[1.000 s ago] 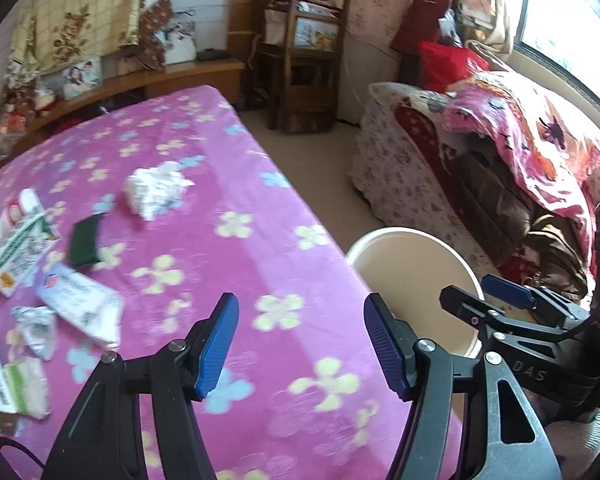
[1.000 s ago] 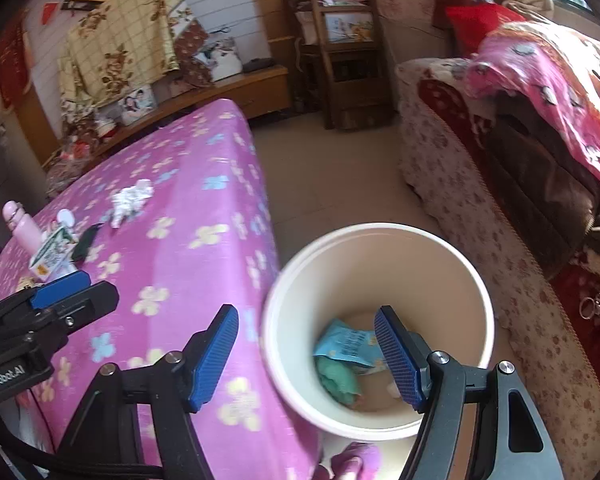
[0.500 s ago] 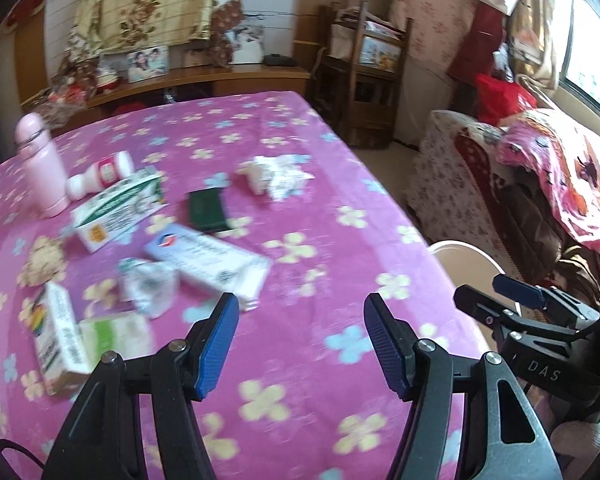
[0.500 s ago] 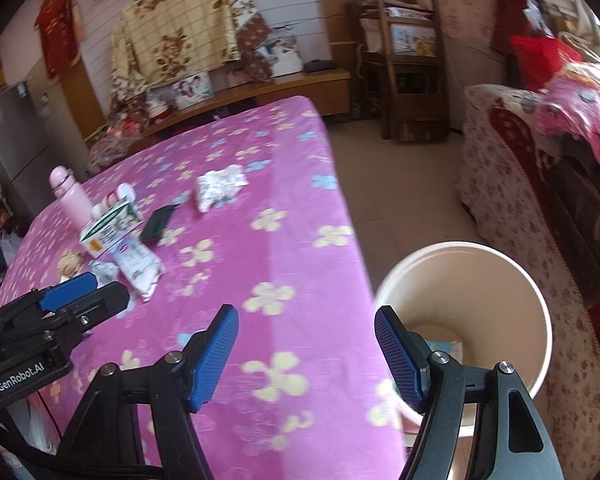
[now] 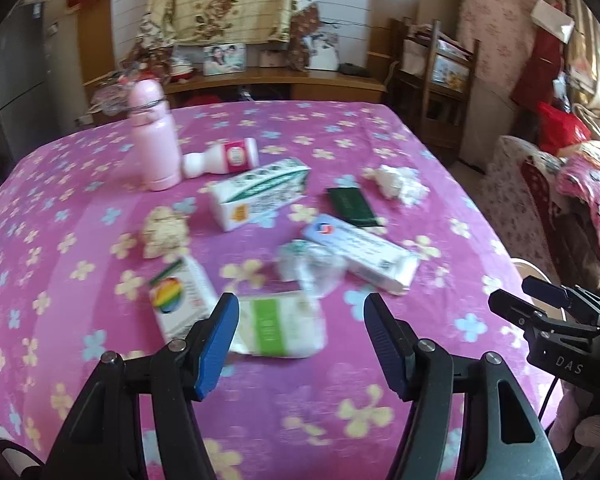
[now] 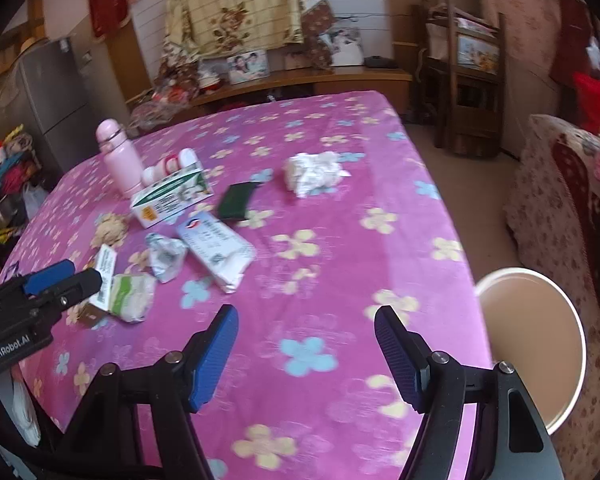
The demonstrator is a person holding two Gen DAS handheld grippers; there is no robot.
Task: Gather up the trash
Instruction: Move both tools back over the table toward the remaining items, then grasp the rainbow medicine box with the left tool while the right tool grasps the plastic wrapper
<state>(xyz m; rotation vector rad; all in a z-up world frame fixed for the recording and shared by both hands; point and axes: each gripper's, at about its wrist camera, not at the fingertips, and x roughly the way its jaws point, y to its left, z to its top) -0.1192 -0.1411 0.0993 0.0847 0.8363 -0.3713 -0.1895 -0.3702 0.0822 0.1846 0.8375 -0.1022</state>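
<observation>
Trash lies scattered on the pink flowered tablecloth (image 5: 300, 420): a green-and-white packet (image 5: 280, 324), a rainbow-printed box (image 5: 180, 300), a crumpled clear wrapper (image 5: 310, 266), a white tissue pack (image 5: 360, 252), a dark green pouch (image 5: 350, 206), a green-and-white carton (image 5: 260, 194) and crumpled white paper (image 5: 396, 182). My left gripper (image 5: 300, 340) is open and empty, hovering just short of the green-and-white packet. My right gripper (image 6: 306, 352) is open and empty over bare cloth. The cream bin (image 6: 540, 344) stands on the floor beside the table's right edge.
A pink bottle (image 5: 154, 136) stands upright at the back left, with a small white-and-red bottle (image 5: 222, 158) lying beside it. A crumpled beige wad (image 5: 162, 230) lies left of centre. A patterned sofa (image 6: 560, 200) is to the right; a wooden shelf (image 6: 468, 80) stands behind.
Both grippers swung left, from over the bin and table edge to over the table. The trash now lies ahead of the left gripper, and the bin has slid to the right edge of view.
</observation>
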